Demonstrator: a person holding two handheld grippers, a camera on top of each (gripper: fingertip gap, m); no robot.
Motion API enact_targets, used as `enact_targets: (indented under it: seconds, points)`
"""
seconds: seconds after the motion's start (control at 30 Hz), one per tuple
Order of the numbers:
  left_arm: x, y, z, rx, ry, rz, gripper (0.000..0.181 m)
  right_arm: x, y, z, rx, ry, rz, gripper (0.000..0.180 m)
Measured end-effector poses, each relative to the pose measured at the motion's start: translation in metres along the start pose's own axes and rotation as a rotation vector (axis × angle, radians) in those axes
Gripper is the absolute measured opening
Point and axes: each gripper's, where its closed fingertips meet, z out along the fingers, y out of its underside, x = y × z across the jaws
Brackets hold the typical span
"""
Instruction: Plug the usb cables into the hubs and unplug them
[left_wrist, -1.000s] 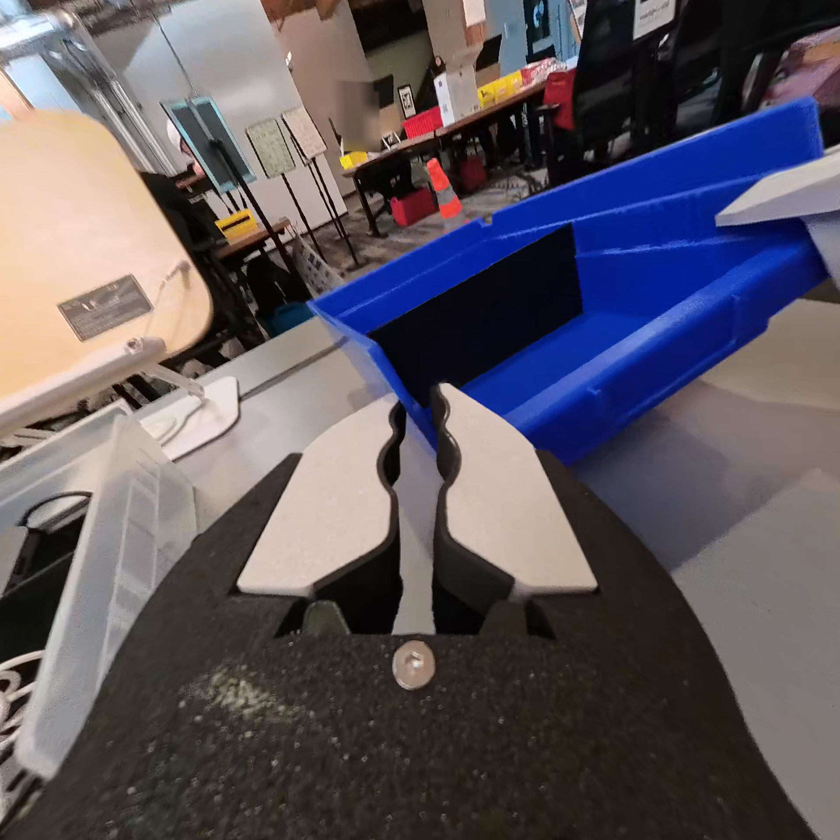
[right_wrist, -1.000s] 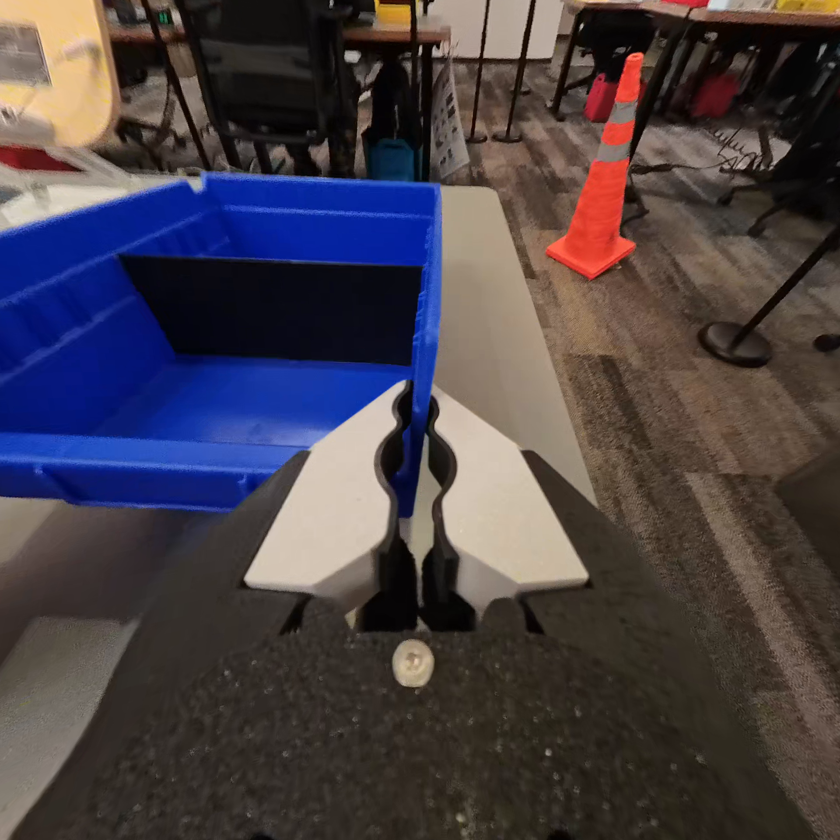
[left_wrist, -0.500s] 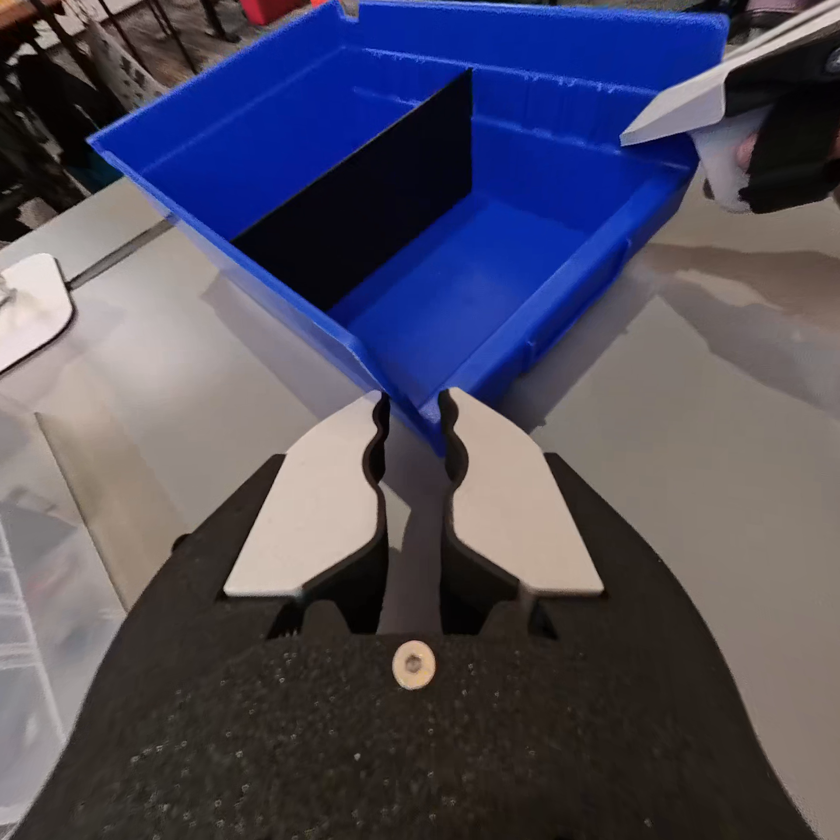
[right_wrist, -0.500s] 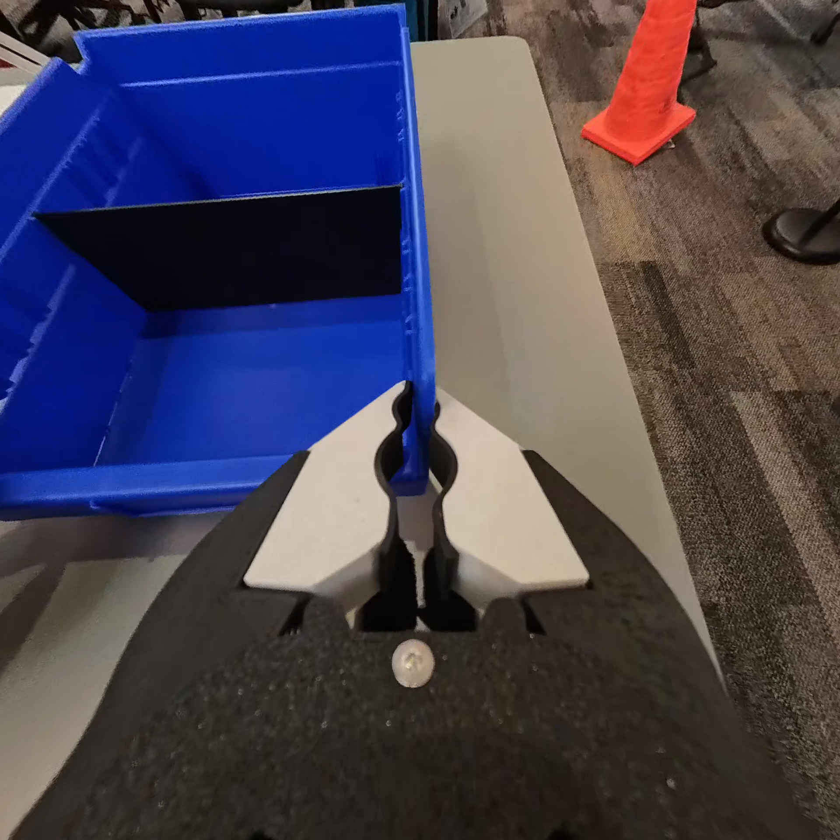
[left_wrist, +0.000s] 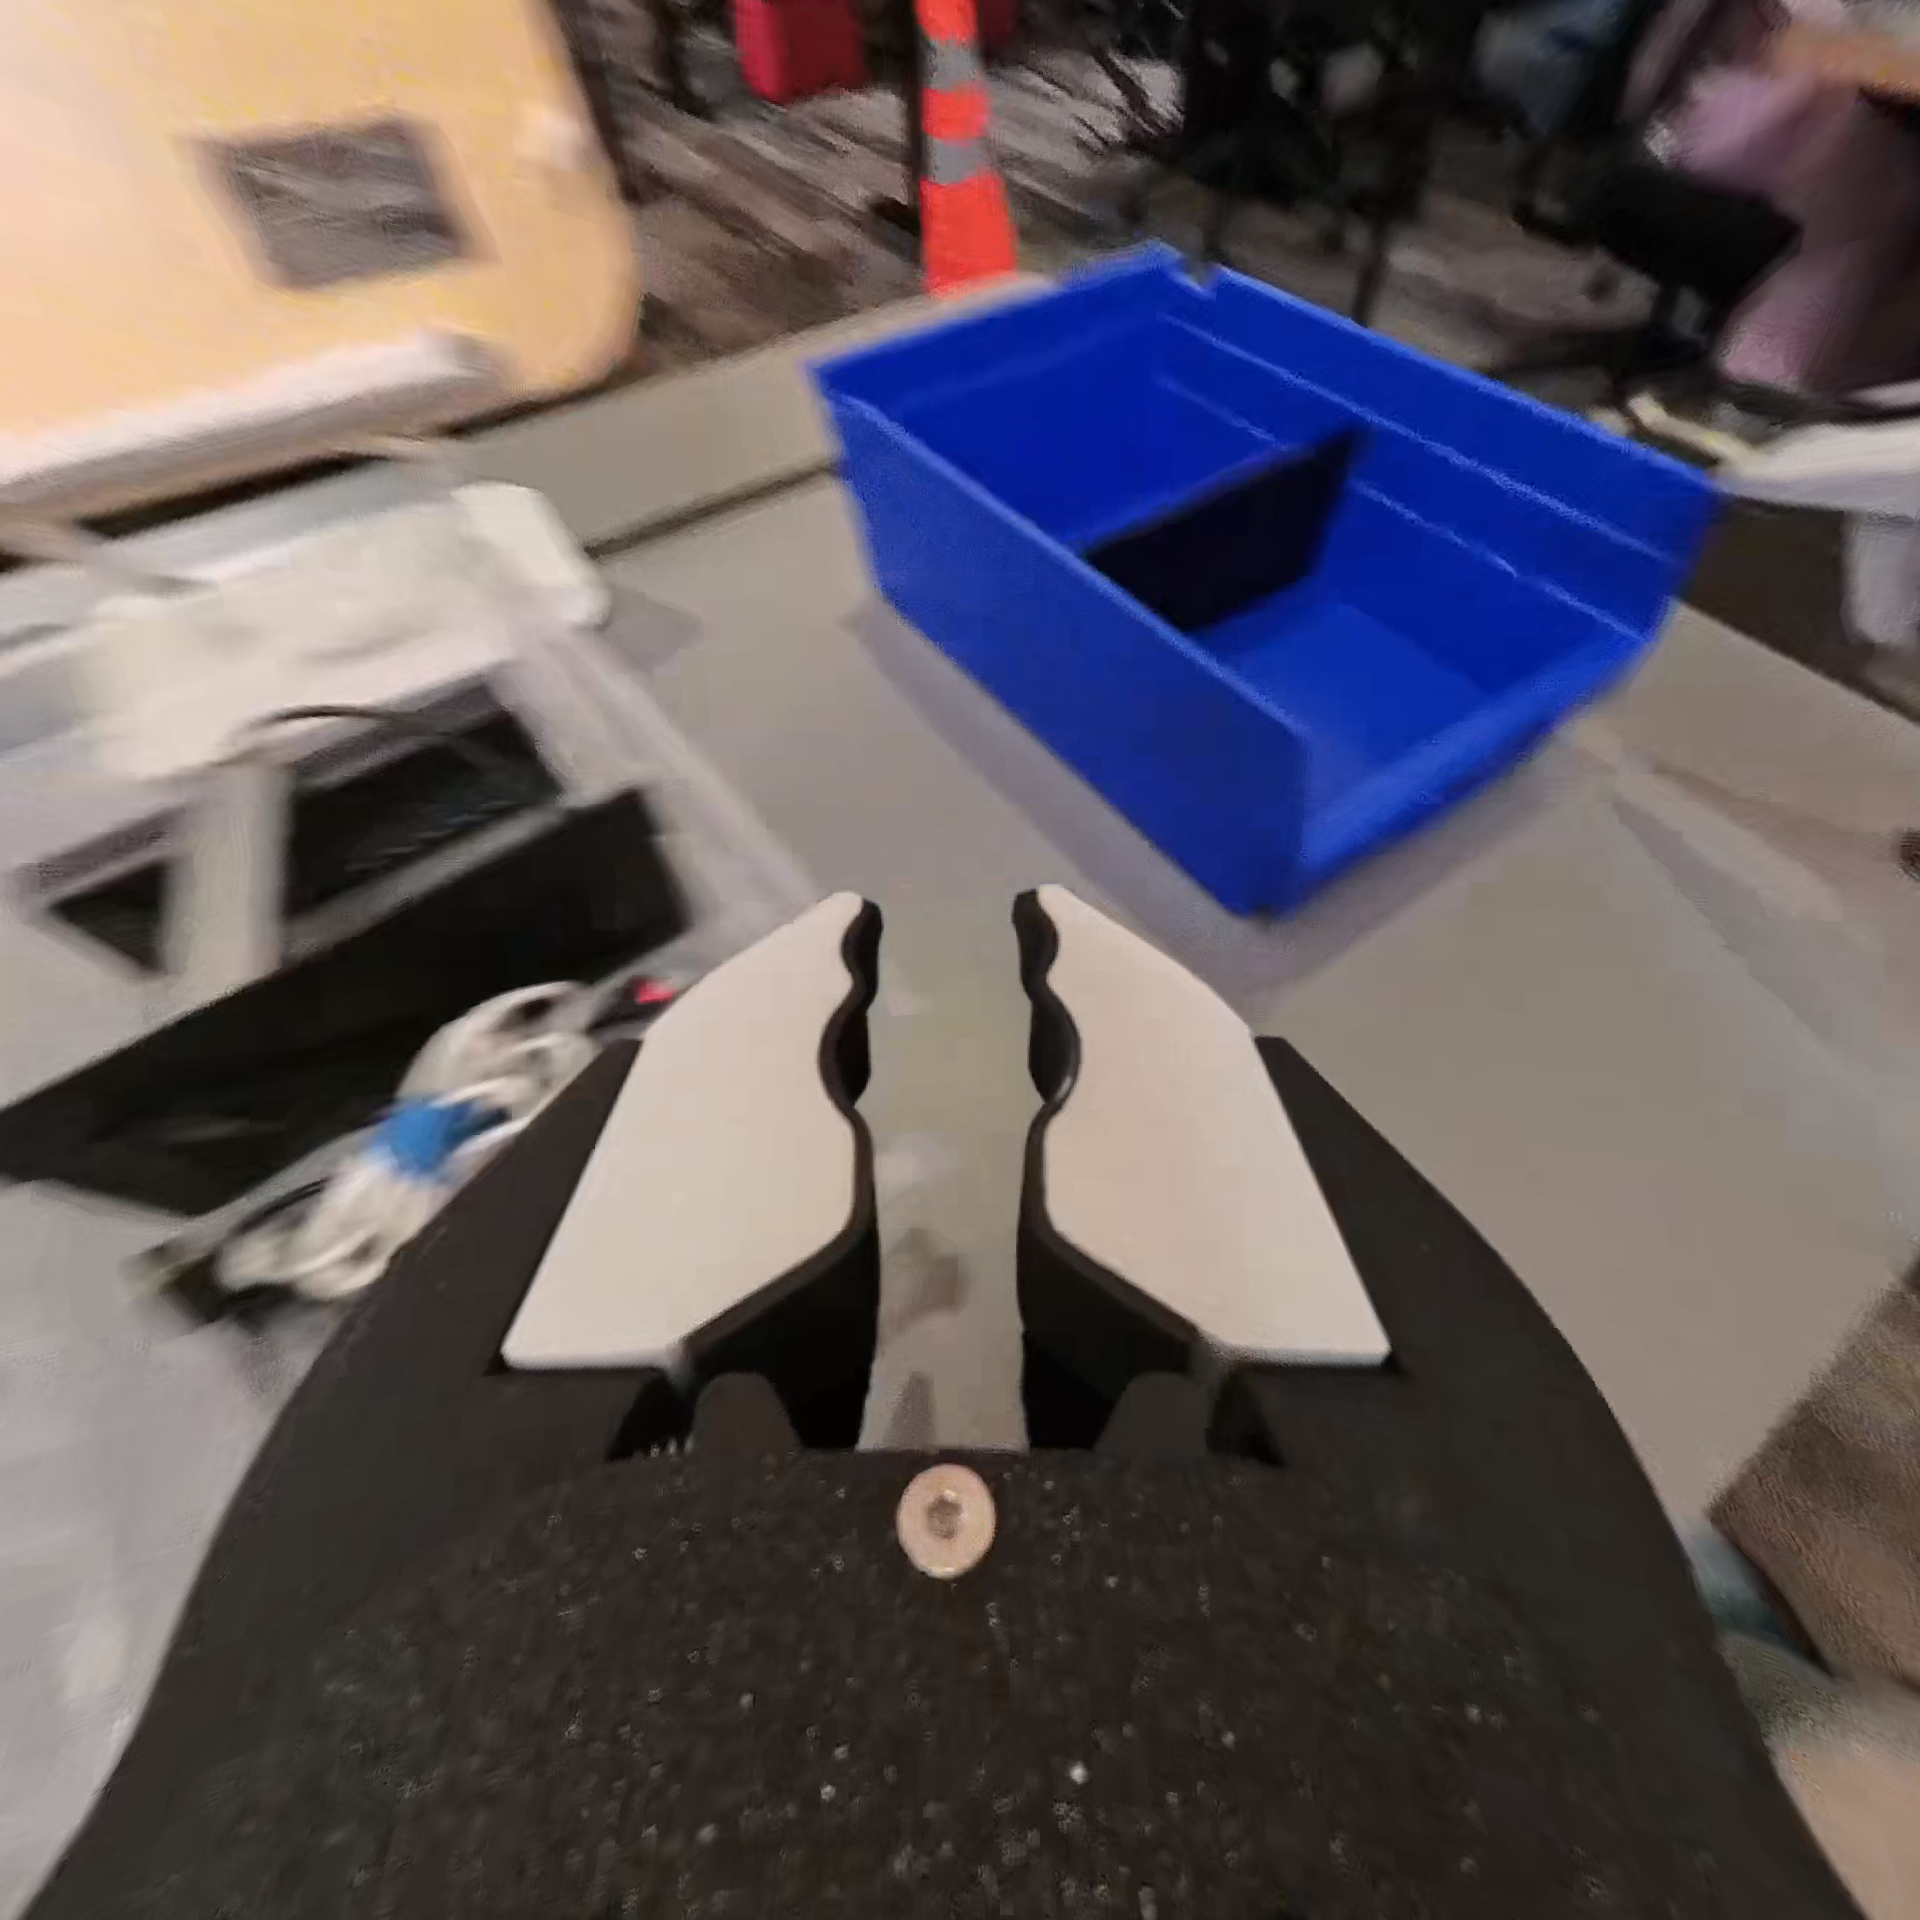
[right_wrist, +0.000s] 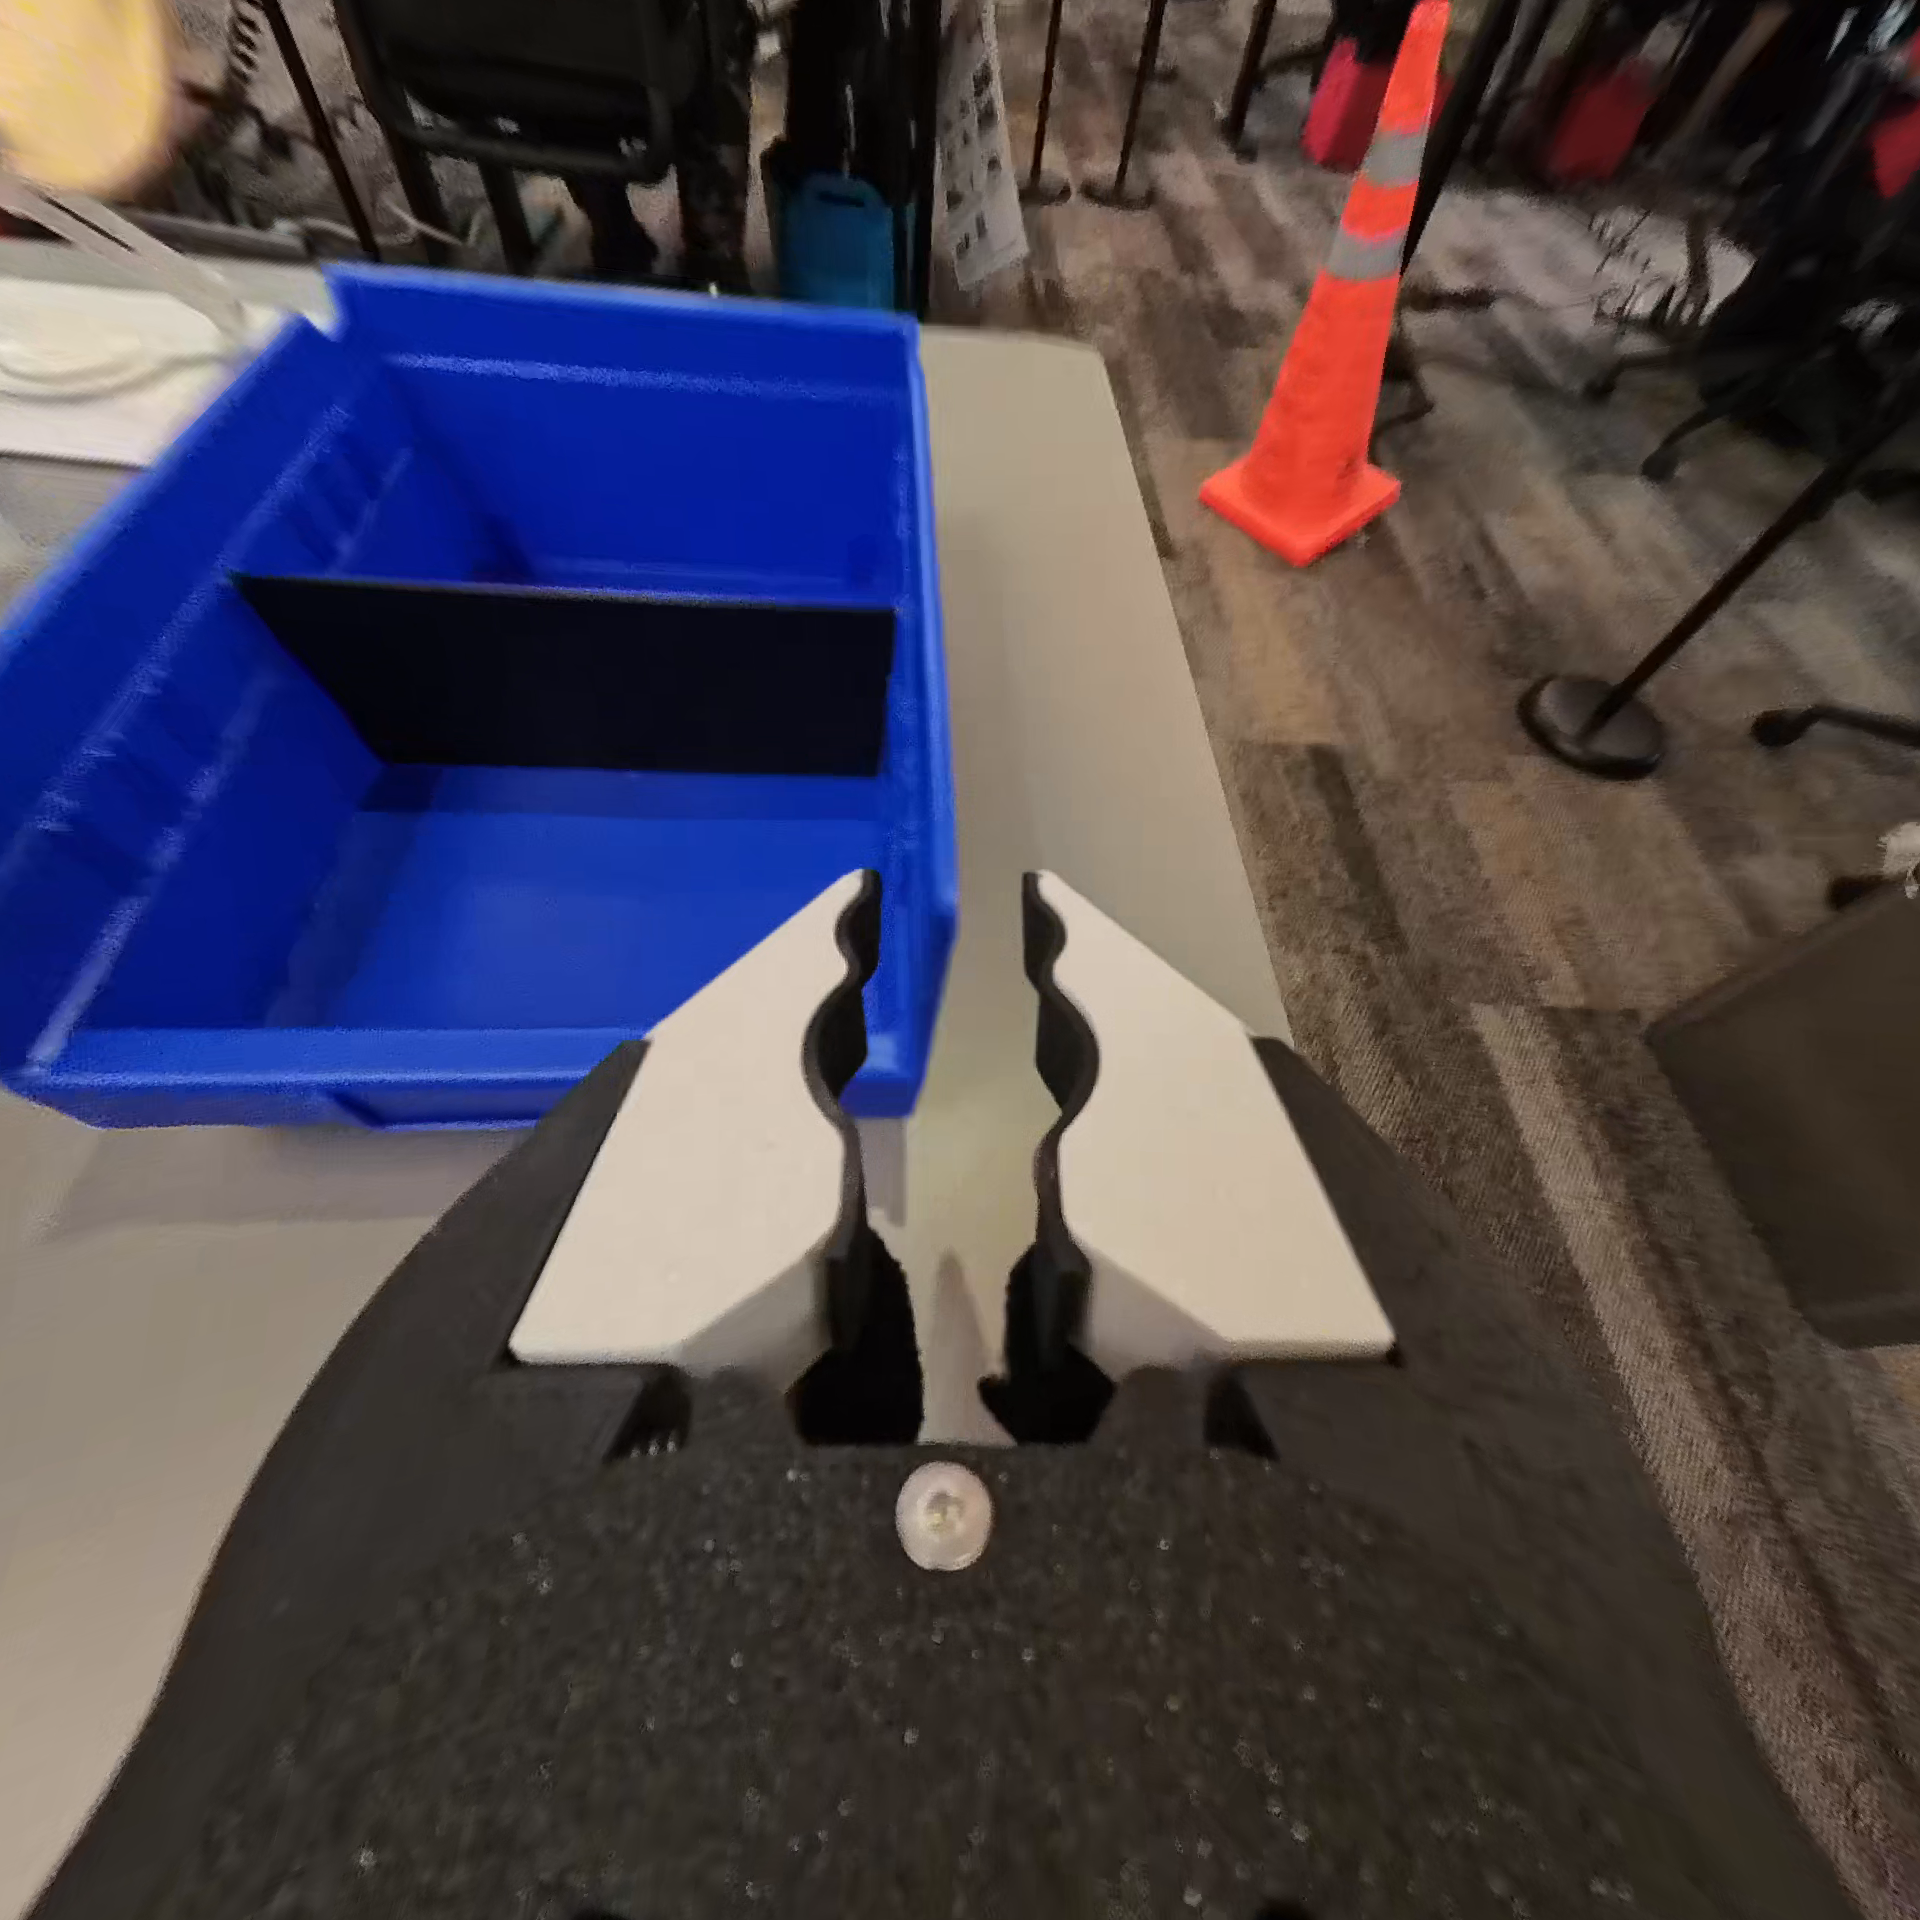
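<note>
A blue bin (right_wrist: 499, 665) with a black divider (right_wrist: 582, 675) stands empty on the grey table (right_wrist: 1049, 644); it also shows in the left wrist view (left_wrist: 1226, 582). My right gripper (right_wrist: 951, 894) is open and empty, its fingertips on either side of the bin's near right corner. My left gripper (left_wrist: 943, 914) is open and empty above the bare table, well short of the bin. A blurred bundle of white cables with a blue tie (left_wrist: 416, 1153) lies left of the left gripper. A clear lidded box (left_wrist: 312, 748) with dark contents stands behind it. No hub is clearly visible.
An orange traffic cone (right_wrist: 1340, 312) stands on the carpet right of the table. The table's right edge runs close to the bin. Chairs and stands crowd the background. A tan chair back (left_wrist: 291, 187) sits at the far left. The tips of one gripper are about 35 cm away from the tips of the other.
Both grippers have opened and let go of the bin's corners. The left gripper has pulled back and swung left, bringing the cables and clear box into view. The bin now rests on the table.
</note>
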Motion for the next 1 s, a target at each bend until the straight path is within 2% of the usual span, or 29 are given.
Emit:
enact_targets:
  seconds: [0.03, 0.1, 0.17, 0.2, 0.27, 0.3, 0.37, 0.47, 0.57, 0.6, 0.67, 0.73, 0.77, 0.83, 0.87, 1.0]
  points:
    - [-0.031, -0.004, -0.015, 0.039, -0.076, -0.009, 0.030, -0.012, -0.013, -0.008, 0.036, -0.009, -0.023, 0.028]
    - [-0.093, -0.002, -0.045, 0.084, -0.258, 0.004, 0.040, -0.058, -0.040, -0.022, 0.109, -0.093, -0.048, 0.030]
    - [-0.138, 0.017, -0.065, 0.079, -0.386, -0.002, 0.051, -0.136, -0.054, -0.033, 0.126, -0.302, -0.054, 0.029]
    - [-0.150, 0.031, -0.067, 0.061, -0.399, -0.024, 0.057, -0.181, -0.055, -0.038, 0.108, -0.434, -0.038, 0.030]
    - [-0.157, 0.060, -0.061, 0.007, -0.357, -0.076, 0.064, -0.265, -0.049, -0.045, 0.085, -0.663, 0.019, 0.045]
    - [-0.156, 0.072, -0.056, -0.013, -0.333, -0.091, 0.063, -0.297, -0.041, -0.042, 0.061, -0.722, 0.042, 0.055]
    - [-0.157, 0.076, -0.051, 0.019, -0.346, -0.043, 0.062, -0.336, -0.020, -0.017, 0.009, -0.671, 0.030, 0.066]
    - [-0.165, 0.077, -0.053, 0.006, -0.413, -0.016, 0.044, -0.359, -0.004, 0.018, 0.019, -0.514, -0.042, 0.064]
    - [-0.179, 0.076, -0.069, 0.039, -0.489, -0.020, 0.045, -0.378, 0.006, 0.032, -0.022, -0.498, -0.039, 0.062]
    - [-0.182, 0.079, -0.070, 0.032, -0.489, -0.009, 0.048, -0.383, 0.008, 0.034, -0.036, -0.501, -0.043, 0.065]
    - [-0.181, 0.096, -0.058, -0.057, -0.419, -0.039, 0.051, -0.386, 0.005, 0.035, -0.027, -0.492, -0.016, 0.056]
    - [-0.183, 0.113, -0.042, -0.128, -0.361, -0.094, 0.048, -0.387, 0.004, 0.036, -0.018, -0.487, -0.006, 0.054]
    - [-0.182, 0.115, -0.037, -0.121, -0.332, -0.130, 0.036, -0.386, 0.003, 0.035, -0.008, -0.487, 0.019, 0.046]
    - [-0.187, 0.112, -0.034, -0.088, -0.315, -0.220, 0.020, -0.372, 0.001, 0.035, 0.006, -0.415, 0.049, 0.013]
    - [-0.188, 0.112, -0.035, -0.090, -0.305, -0.233, 0.008, -0.369, 0.001, 0.035, 0.010, -0.390, 0.024, 0.011]
    - [-0.191, 0.112, -0.040, -0.115, -0.342, -0.163, 0.004, -0.369, 0.004, 0.029, -0.016, -0.258, 0.013, 0.004]
